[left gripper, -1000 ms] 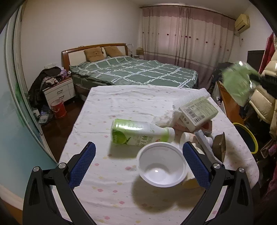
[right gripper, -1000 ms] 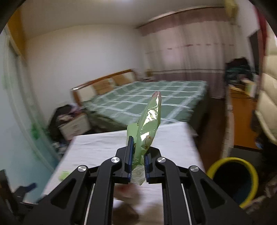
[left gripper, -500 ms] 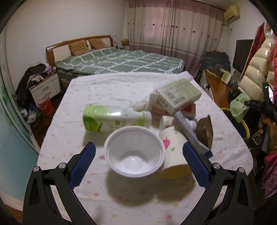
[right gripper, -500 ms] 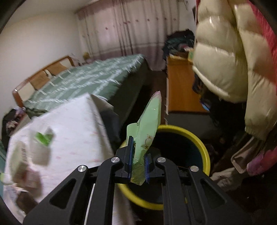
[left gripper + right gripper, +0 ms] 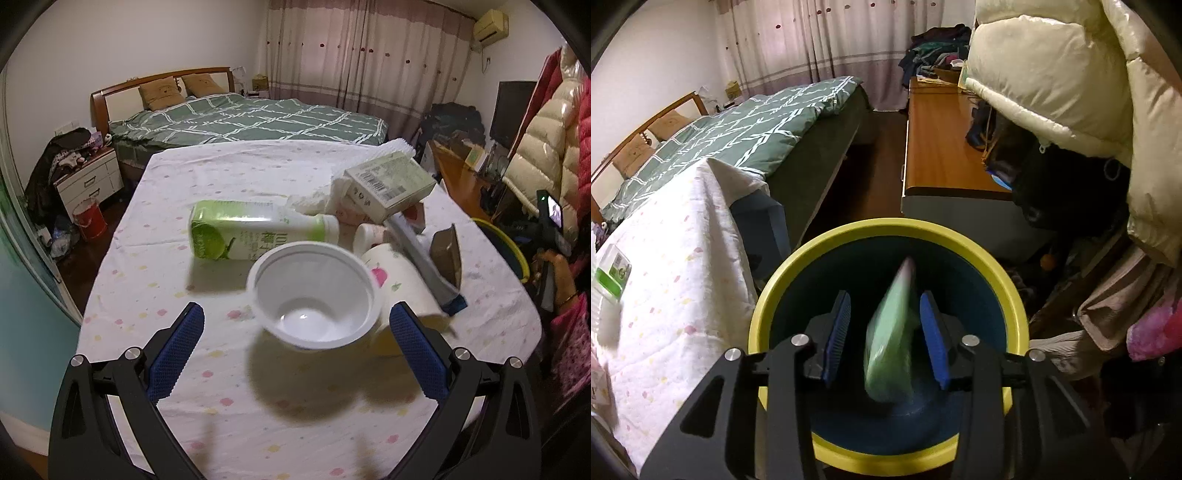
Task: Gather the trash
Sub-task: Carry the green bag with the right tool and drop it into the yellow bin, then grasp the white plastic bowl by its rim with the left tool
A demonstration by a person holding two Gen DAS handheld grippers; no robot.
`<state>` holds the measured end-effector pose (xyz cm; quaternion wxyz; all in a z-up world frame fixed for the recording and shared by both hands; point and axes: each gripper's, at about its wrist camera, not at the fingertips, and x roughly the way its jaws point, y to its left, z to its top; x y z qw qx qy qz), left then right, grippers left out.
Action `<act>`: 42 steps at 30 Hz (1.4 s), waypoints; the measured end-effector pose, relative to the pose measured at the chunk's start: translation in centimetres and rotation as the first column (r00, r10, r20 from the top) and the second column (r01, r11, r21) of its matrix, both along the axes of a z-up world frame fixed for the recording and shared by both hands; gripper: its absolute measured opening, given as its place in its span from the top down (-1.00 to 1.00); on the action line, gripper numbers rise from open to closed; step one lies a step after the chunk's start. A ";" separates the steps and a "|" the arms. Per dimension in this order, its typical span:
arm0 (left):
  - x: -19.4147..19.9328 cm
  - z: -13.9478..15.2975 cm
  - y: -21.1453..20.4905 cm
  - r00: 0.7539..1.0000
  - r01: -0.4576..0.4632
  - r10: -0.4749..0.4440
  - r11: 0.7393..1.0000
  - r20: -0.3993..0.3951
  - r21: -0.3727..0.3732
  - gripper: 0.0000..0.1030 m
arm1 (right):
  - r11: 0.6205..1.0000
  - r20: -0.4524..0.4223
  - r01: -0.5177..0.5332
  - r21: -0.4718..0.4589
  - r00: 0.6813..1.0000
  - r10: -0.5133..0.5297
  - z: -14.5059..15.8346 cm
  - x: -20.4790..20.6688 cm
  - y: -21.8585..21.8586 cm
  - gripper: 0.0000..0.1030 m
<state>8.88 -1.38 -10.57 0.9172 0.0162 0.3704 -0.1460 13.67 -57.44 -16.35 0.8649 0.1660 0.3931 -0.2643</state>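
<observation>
My right gripper (image 5: 884, 334) is open directly over a yellow-rimmed bin (image 5: 886, 236) with a dark blue inside. A green wrapper (image 5: 890, 343) is blurred between the open pads, loose and falling into the bin. My left gripper (image 5: 293, 347) is open above the table, its pads on either side of a white plastic bowl (image 5: 314, 295) without touching it. Behind the bowl lie a green-and-white bottle (image 5: 255, 230) on its side, a paper cup (image 5: 400, 280), a cardboard box (image 5: 391, 184) and other trash.
The table has a white dotted cloth (image 5: 221, 177); its edge (image 5: 683, 258) is left of the bin. A wooden desk (image 5: 942, 147), hanging puffy coats (image 5: 1071, 92) and a bed (image 5: 251, 122) surround the spot. The bin's rim (image 5: 506, 245) shows beyond the table's right edge.
My right gripper swung from the table over the bin, then opened and let go of the green wrapper. My left gripper moved closer to the white bowl.
</observation>
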 end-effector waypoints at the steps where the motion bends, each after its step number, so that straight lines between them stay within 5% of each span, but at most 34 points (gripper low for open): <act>1: 0.0 -0.1 0.2 1.000 0.004 -0.004 1.000 -0.005 -0.001 -0.93 | 1.000 0.003 -0.003 0.002 1.000 0.003 0.0 -0.1 -0.1 0.26; 19: 2.1 -4.7 -1.1 0.993 0.069 -0.064 0.996 -0.104 0.051 -0.81 | 0.998 0.066 -0.058 0.015 0.996 0.057 2.3 0.3 2.2 0.24; 37: 7.4 -5.0 -3.5 0.991 0.101 -0.099 0.995 -0.090 0.016 -0.80 | 0.995 0.065 -0.091 0.029 0.994 0.089 1.8 0.7 3.3 0.16; 39: 7.6 -4.9 -3.2 0.992 0.095 -0.095 0.995 -0.088 0.001 -0.59 | 0.995 0.067 -0.096 0.027 0.993 0.094 1.9 0.7 3.5 0.16; 42: 7.4 -4.8 -2.5 0.993 0.080 -0.080 0.997 -0.083 -0.009 -0.55 | 0.994 0.073 -0.108 0.026 0.992 0.106 2.0 0.8 4.0 0.16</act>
